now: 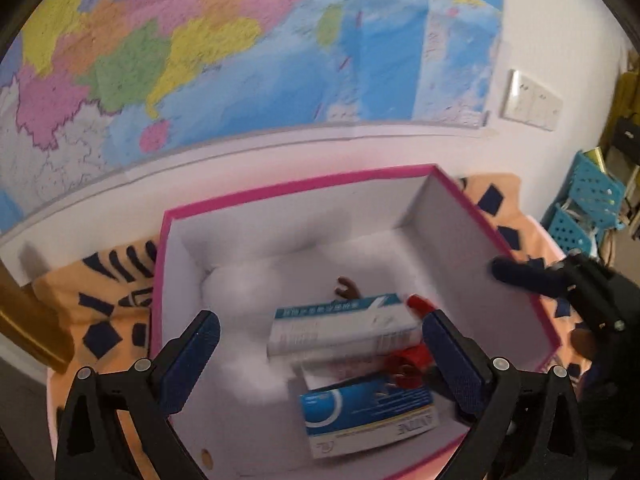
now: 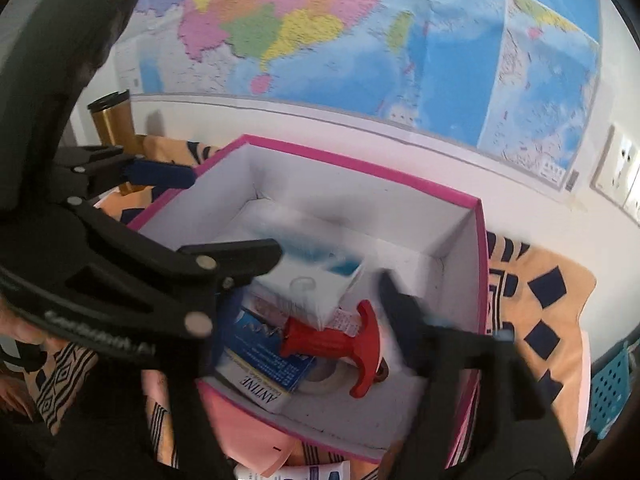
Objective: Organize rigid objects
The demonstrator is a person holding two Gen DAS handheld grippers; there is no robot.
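Pink box: a big box (image 1: 554,344) with pink edges and white walls fills the middle of both views. Its top is open.
White packet: a white and light blue packet (image 1: 340,326) lies in the box, near the middle of the left view.
Blue packet: a dark blue and white packet (image 1: 370,416) lies lower in the left view, partly under the white one.
Red tool: a red plastic piece (image 2: 340,346) with a T-shaped end lies on the blue packet, in the lower middle of the right view.
Left fingers: the left gripper (image 1: 320,344) hangs over the box. Its blue fingers (image 1: 192,364) are spread wide apart and hold nothing.
Right fingers: the right gripper (image 2: 332,268) is over the box too. Its fingers are wide apart, with nothing pinched between them.
Cloth: an orange cloth (image 2: 560,304) with dark blue shapes lies under the box.
Wall: a bright map (image 1: 240,40) fills the top of both views.
Cup: a gold cup (image 2: 114,120) stands at the upper left of the right view.
Basket: a blue basket (image 1: 588,200) sits at the right edge of the left view.
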